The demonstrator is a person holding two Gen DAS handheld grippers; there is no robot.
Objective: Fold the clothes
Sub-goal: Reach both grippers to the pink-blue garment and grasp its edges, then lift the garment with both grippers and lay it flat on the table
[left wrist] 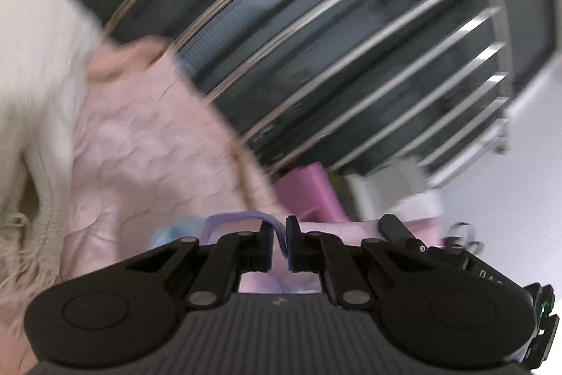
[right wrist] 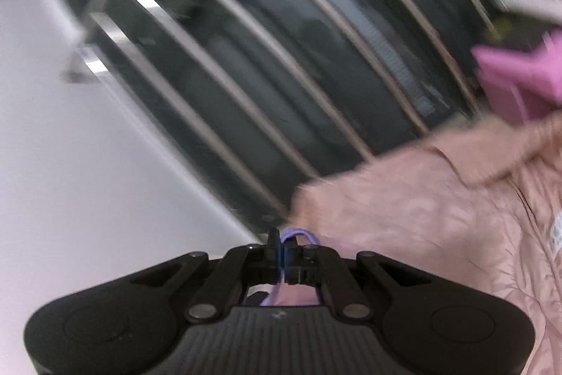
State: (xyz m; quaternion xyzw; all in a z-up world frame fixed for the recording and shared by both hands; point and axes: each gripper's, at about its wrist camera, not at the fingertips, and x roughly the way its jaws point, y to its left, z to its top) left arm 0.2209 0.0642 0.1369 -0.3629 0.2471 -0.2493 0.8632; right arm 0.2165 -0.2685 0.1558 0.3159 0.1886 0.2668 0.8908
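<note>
My left gripper (left wrist: pixel 280 243) is shut on a lilac and pale pink garment (left wrist: pixel 242 220), whose lilac edge folds up between the pads. My right gripper (right wrist: pixel 282 252) is shut on the same kind of lilac edge (right wrist: pixel 298 234), a thin loop of which pokes out above the fingertips. The rest of this garment hangs below both grippers, mostly hidden. A pale pink quilted jacket (left wrist: pixel 140 143) lies just beyond, to the left in the left wrist view and, as the pink jacket (right wrist: pixel 439 199), to the right in the right wrist view. Both views are blurred.
A cream fringed knit (left wrist: pixel 31 86) lies at the far left. A bright pink cloth (right wrist: pixel 520 79) lies behind the jacket. Behind everything is a dark wall of metal slats (left wrist: pixel 333 41) with white surfaces (right wrist: pixel 70 146) beside it.
</note>
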